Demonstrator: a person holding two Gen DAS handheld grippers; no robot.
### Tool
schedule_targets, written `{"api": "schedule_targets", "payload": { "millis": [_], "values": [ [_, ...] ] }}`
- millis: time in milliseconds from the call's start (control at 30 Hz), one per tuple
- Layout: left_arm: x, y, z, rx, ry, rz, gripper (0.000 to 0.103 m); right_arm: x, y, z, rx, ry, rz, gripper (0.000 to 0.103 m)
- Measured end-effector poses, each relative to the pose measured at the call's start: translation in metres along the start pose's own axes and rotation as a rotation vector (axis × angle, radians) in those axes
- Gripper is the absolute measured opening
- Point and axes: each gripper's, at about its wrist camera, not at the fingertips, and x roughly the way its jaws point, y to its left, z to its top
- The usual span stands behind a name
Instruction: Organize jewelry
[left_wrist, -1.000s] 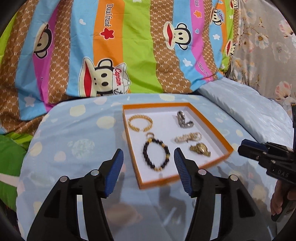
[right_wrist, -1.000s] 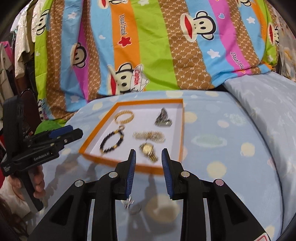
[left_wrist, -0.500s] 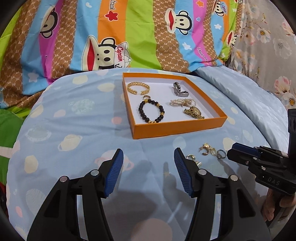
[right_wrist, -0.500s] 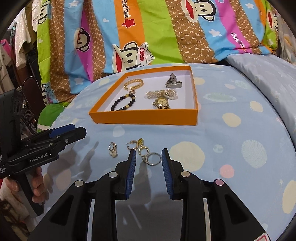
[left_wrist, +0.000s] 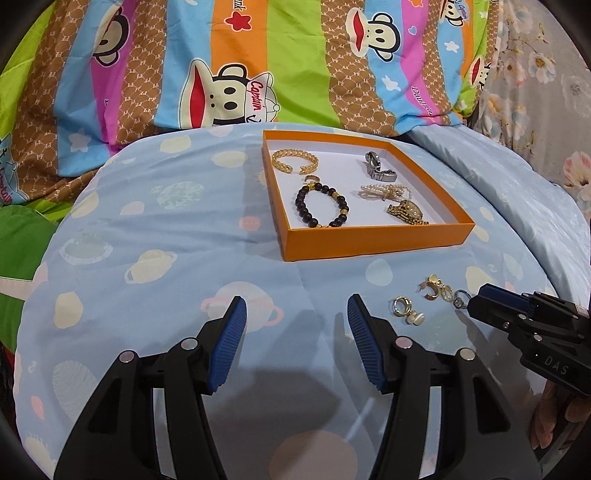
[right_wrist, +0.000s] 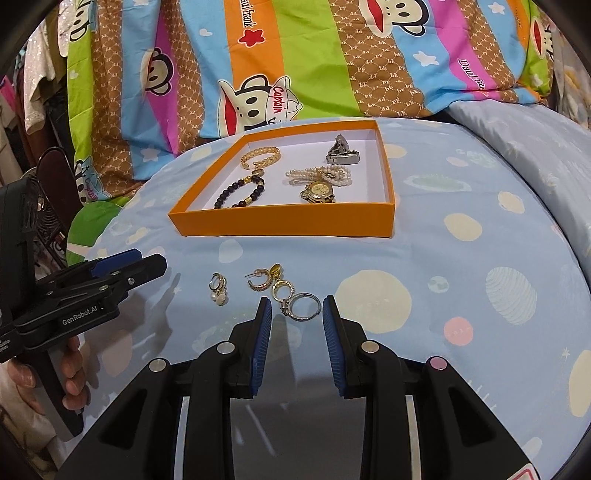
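Right gripper (right_wrist: 297, 319) is parted with nothing gripped, a silver ring (right_wrist: 303, 306) on the sheet (right_wrist: 461, 266) just past its tips. Left gripper (left_wrist: 294, 317) gapes over bare sheet. Earrings (right_wrist: 219, 290) lie beside the ring; farther back, the orange tray (right_wrist: 280, 221) holds bracelets (right_wrist: 240, 194) and watches (right_wrist: 318, 192).

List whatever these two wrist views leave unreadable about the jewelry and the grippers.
- Black bead bracelet, right wrist view: its near beads are hidden behind the orange tray wall.
- Gold watch, left wrist view: dial too small to read.
- Loose earrings and silver ring on the sheet: too tangled to count the pieces.
- Right gripper: whether its pads touch the ring cannot be told.
- Left gripper: nothing between its fingers.
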Motion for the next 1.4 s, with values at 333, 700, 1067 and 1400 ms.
{"api": "schedule_targets", "payload": {
  "millis": [333,700,1067,1400],
  "values": [
    [0.000,-0.002,0.000,0.005,-0.001,0.007,0.055,0.000,0.001,-0.001,0.014,-0.005,-0.014,0.035],
    [0.002,0.001,0.001,-0.001,0.006,0.003,0.055,0.008,0.004,0.002,0.049,0.014,-0.055,0.041],
    [0.004,-0.001,0.000,0.002,0.015,-0.004,0.055,0.016,0.007,0.004,0.051,0.032,-0.084,0.035],
    [0.004,-0.001,0.000,0.001,0.015,-0.006,0.055,0.016,0.008,0.004,0.048,0.035,-0.102,0.024]
  ]
}}
